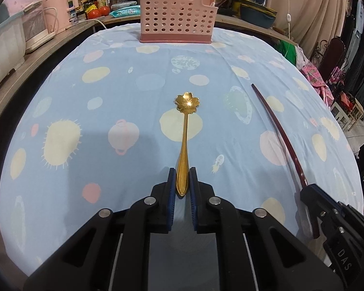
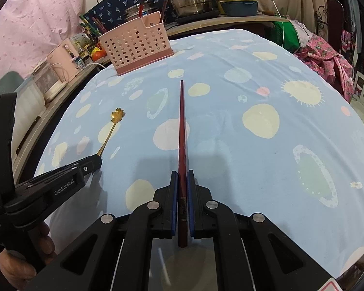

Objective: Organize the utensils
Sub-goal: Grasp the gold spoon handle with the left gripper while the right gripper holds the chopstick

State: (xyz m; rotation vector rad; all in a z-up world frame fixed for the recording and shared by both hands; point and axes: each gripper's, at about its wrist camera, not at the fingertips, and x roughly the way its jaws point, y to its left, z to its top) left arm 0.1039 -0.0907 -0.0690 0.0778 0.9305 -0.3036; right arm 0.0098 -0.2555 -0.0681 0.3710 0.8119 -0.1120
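The left hand-held gripper (image 1: 182, 181) has its blue pads closed on the wide end of the handle of the gold spoon (image 1: 185, 131), so the jaws stand only a little apart. The spoon points forward from it, and the flower-shaped bowl looks to rest on the cloth of the worktop (image 1: 123, 92), though I cannot tell this surely. The right hand-held gripper (image 2: 182, 181) is closed tight on the thick end of the dark red chopstick (image 2: 182, 126), which goes straight ahead with its thin tip low over the cloth.

The pink utensil basket (image 1: 177, 14) stands at the far edge of the worktop, well apart from both tools. In the right view some chopsticks already stand in its back part.

I think the step in hand is the lift and carry to the basket. To do it well, each tool should be raised before going forward, so the far end does not drag in the cloth. The grip is at the very end, so a slow move keeps the long part from swinging. Above the basket it should be tipped upright, then released
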